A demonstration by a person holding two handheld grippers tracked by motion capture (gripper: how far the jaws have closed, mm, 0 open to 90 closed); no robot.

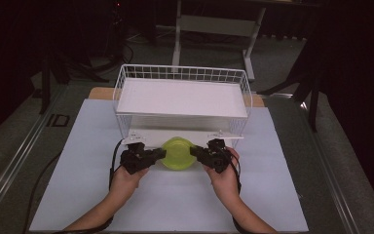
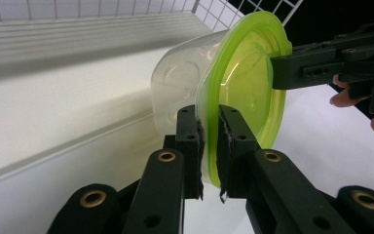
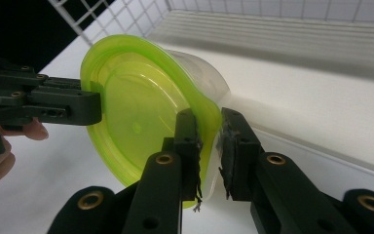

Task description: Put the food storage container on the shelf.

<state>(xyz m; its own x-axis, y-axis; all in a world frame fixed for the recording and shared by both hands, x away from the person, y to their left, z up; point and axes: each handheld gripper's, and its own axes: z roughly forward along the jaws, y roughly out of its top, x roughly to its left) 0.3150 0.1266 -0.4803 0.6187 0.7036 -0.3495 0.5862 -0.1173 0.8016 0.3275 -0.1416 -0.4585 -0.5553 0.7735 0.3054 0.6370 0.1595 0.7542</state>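
A clear plastic container with a lime-green lid [image 1: 177, 152] hangs on its side between my two grippers, just in front of the white wire basket [image 1: 182, 68]. My left gripper [image 1: 163, 153] is shut on the lid's rim from the left. In the left gripper view its pads [image 2: 195, 141] pinch the green rim [image 2: 243, 83], with the clear body pointing towards the basket. My right gripper [image 1: 193, 151] is shut on the opposite edge of the rim. In the right gripper view its jaws [image 3: 209, 136] straddle the lid [image 3: 136, 107], and the left gripper's tip [image 3: 97, 105] bites the far edge.
The wire basket holds a white shelf board [image 1: 182, 97] and stands at the back of a white sheet [image 1: 175, 204] covering the table. A low white ledge [image 1: 141, 134] runs along the basket's front. Dark floor and a desk frame [image 1: 214, 24] lie beyond.
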